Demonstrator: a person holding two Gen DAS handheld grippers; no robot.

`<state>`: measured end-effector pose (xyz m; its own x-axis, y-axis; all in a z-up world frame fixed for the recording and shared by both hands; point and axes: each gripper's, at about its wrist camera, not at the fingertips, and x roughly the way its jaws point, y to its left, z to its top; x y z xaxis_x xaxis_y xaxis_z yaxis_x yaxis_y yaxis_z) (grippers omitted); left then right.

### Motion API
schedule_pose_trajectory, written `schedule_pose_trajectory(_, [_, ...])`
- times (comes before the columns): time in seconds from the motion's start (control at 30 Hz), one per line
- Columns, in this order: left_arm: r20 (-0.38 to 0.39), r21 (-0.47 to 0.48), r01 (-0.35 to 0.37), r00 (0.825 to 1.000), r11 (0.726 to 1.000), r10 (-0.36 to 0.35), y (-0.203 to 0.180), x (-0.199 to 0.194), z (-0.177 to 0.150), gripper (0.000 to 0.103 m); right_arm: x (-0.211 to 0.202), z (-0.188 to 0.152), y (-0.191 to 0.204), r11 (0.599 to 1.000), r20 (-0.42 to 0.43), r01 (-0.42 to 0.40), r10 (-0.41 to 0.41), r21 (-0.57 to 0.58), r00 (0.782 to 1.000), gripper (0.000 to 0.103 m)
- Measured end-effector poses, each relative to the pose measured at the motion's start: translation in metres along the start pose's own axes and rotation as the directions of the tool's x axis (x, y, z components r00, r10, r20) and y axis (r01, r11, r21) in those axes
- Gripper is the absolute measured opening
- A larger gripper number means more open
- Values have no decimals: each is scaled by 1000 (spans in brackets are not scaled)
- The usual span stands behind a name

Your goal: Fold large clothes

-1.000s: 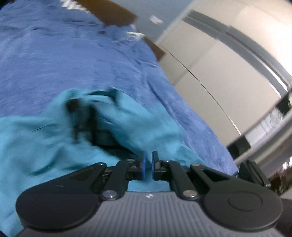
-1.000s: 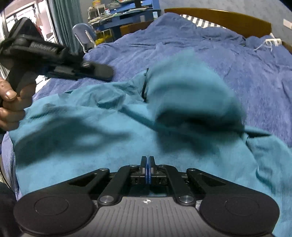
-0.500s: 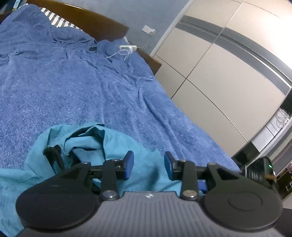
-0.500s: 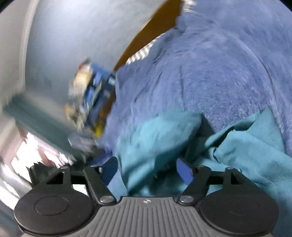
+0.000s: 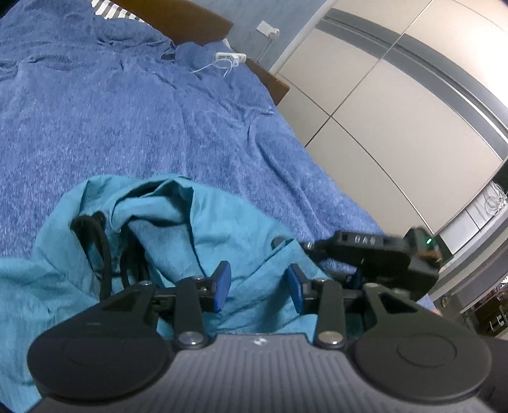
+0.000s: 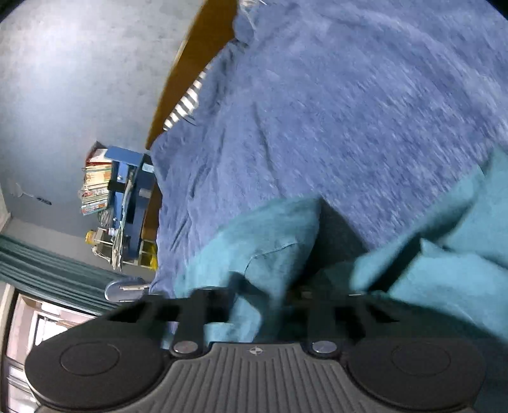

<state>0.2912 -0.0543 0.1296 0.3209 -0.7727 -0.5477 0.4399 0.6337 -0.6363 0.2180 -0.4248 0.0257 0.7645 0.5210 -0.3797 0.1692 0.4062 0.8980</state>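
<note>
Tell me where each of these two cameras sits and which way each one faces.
Left wrist: behind the open left gripper, facing up the blue-blanketed bed toward the wooden headboard; the right gripper shows right.
Right wrist: behind the blurred right gripper, rolled sideways, cloth between its closing jaws.
Shared: crumpled teal garment, blanket, headboard.

A large teal garment of soft matte cloth (image 5: 228, 228) lies rumpled on the blue textured bed cover (image 5: 111, 104), its near part bunched into raised folds, a black cord (image 5: 104, 247) showing in one dark opening, one flap lifted off the bed.
</note>
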Motion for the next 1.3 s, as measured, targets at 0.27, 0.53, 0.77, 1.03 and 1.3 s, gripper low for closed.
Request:
schedule_pose_trajectory(0.27, [-7,-50,29,1000,998,-30,-4,-18,-18,35,-26,-26,113,904,-13,-107,112,-413,994,5])
schedule_pose_trajectory(0.53, [-37,-61,64,997,996,-67,-4,-87,-69,35,-51,-103,197,599,-214,-180,15,-780,977,5])
schedule_pose_trajectory(0.77, [-3,-117,-15,1000,993,15,31,-173,-112,35,-86,-178,185,357,-248,-163,-207,-920,946,5])
schedule_pose_trajectory(1.03, [163,-218,-35,984,975,71,57,-236,-95,39,-120,-257,155,-11,-152,-172,-413,-985,898,5])
schedule_pose_trajectory(1.3, [225,-206,-34,971,978,81,44,-242,-69,54,-136,-260,136,-89,-49,-98,-446,-991,894,5])
